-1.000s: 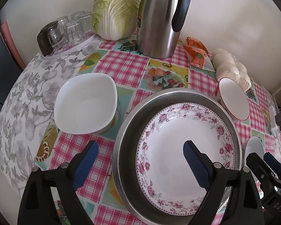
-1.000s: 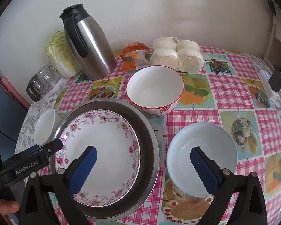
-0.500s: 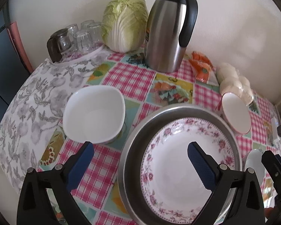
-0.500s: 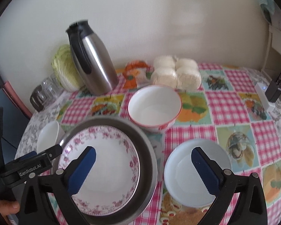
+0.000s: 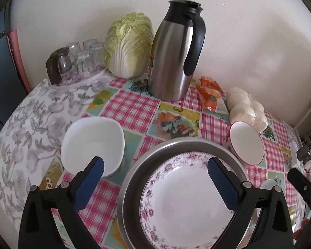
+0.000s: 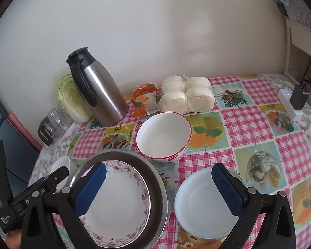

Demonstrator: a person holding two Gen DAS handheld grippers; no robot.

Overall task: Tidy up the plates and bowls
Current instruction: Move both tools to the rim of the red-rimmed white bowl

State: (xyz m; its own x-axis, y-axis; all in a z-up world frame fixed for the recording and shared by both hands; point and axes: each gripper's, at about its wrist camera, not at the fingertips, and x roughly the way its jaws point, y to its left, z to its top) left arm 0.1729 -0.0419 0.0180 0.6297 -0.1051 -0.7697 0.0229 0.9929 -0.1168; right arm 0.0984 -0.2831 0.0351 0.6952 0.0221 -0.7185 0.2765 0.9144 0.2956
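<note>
A pink-flowered plate (image 5: 186,205) lies inside a large steel basin (image 5: 176,147); both also show in the right wrist view, plate (image 6: 122,205) and basin (image 6: 153,178). A square white bowl (image 5: 93,143) sits left of the basin. A red-rimmed bowl (image 6: 163,137) stands behind the basin, and a plain white bowl (image 6: 203,207) to its right. My left gripper (image 5: 155,184) is open and empty above the basin's left part. My right gripper (image 6: 159,191) is open and empty, between the basin and the white bowl.
A steel thermos jug (image 5: 174,60), a cabbage (image 5: 128,45) and upturned glasses (image 5: 80,60) stand at the back by the wall. An orange packet (image 6: 145,99) and bagged white buns (image 6: 186,97) lie behind the red-rimmed bowl. A charger (image 6: 294,101) sits at the right edge.
Both grippers have pulled back and risen from the table, so the dishes look smaller and lower in view. Both stay open. No dish has moved.
</note>
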